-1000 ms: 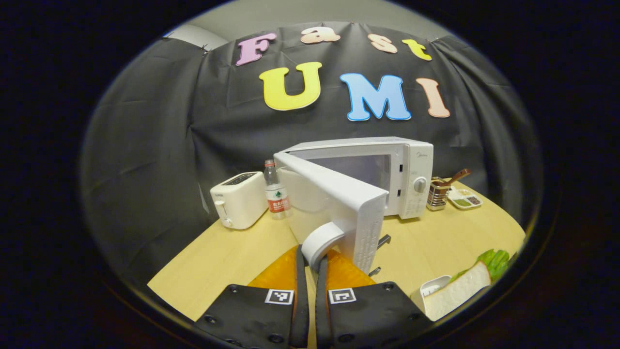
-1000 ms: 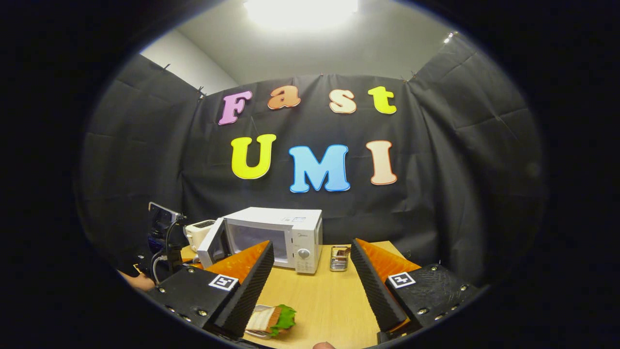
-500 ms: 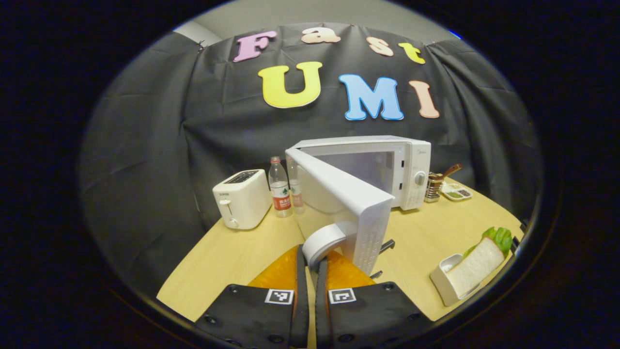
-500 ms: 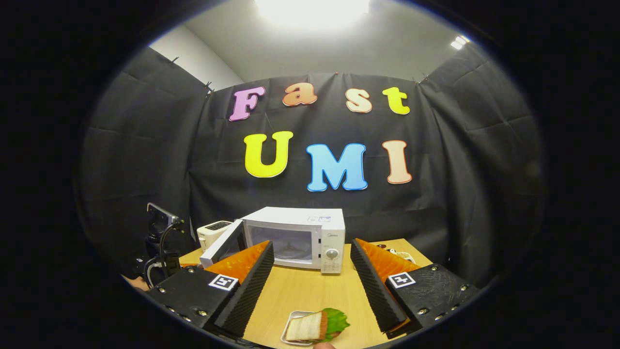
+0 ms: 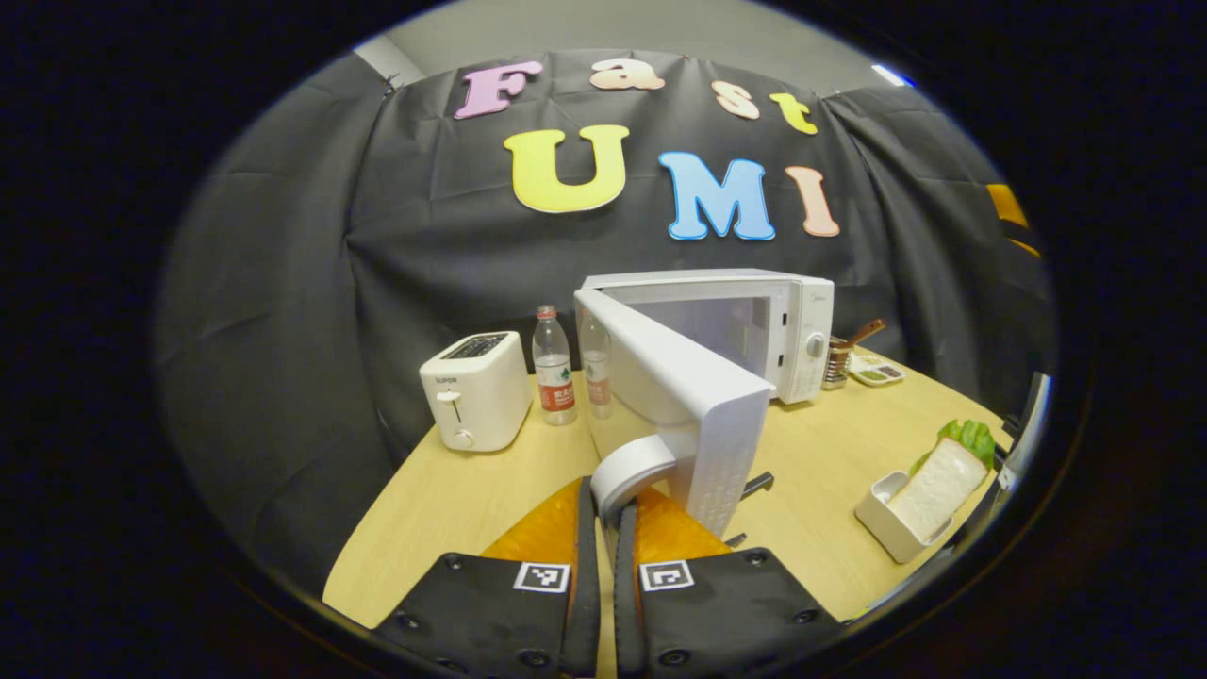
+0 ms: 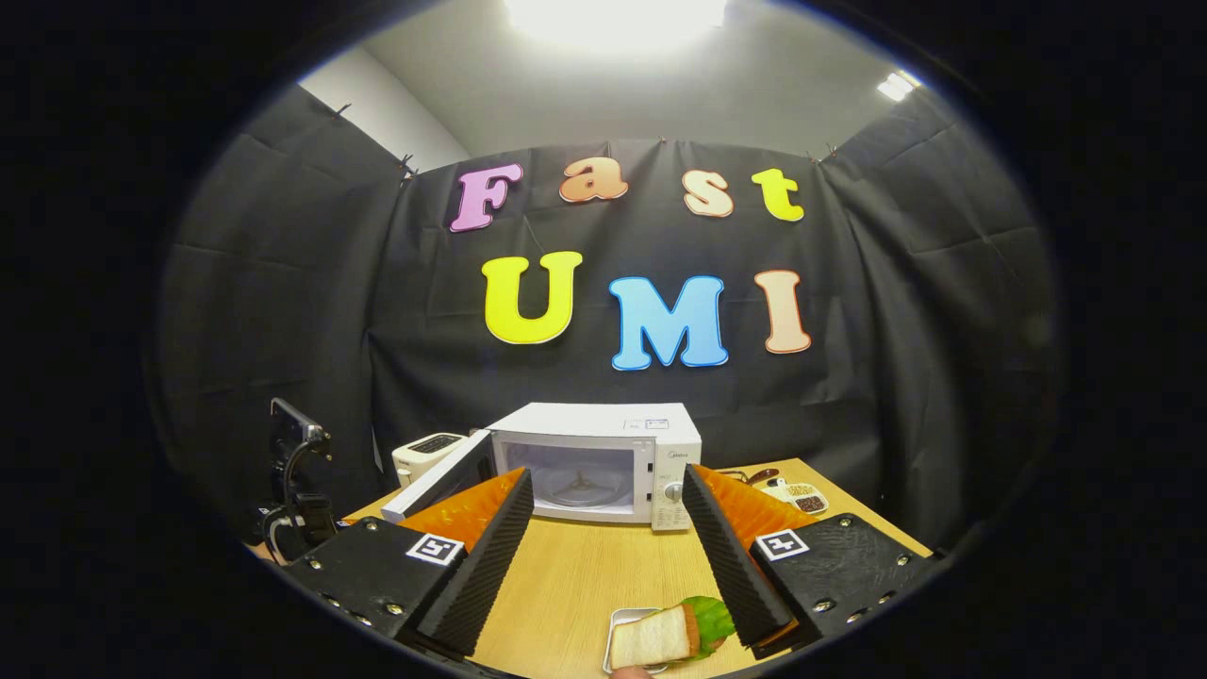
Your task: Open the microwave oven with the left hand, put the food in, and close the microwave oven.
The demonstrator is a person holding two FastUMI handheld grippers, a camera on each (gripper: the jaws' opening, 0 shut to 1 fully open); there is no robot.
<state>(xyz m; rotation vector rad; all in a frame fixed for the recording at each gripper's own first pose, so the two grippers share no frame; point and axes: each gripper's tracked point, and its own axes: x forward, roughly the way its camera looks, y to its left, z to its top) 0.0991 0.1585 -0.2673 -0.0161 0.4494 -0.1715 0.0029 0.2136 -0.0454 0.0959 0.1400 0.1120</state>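
A white microwave (image 5: pixel 745 330) (image 6: pixel 603 457) stands at the back of the wooden table, its door (image 5: pixel 684 396) swung wide toward me. My left gripper (image 5: pixel 605 509) is shut on the door's round white handle (image 5: pixel 627 471). The cavity with its turntable (image 6: pixel 575 486) lies open in the right gripper view. A sandwich with lettuce (image 5: pixel 938 471) (image 6: pixel 665 630) rests in a small white tray (image 5: pixel 882 528) near the table's front. My right gripper (image 6: pixel 608 556) is open, above and just behind the sandwich, nothing between its fingers.
A white toaster (image 5: pixel 476 389) and two water bottles (image 5: pixel 554 366) stand left of the microwave. A utensil holder (image 5: pixel 837 358) and a small dish of condiments (image 5: pixel 877 371) (image 6: pixel 797 493) sit to its right. A device on a stand (image 6: pixel 292 462) is at the table's left.
The left gripper has pulled the door further open. The right gripper view has swung so the sandwich sits more to the right and the microwave is more centred.
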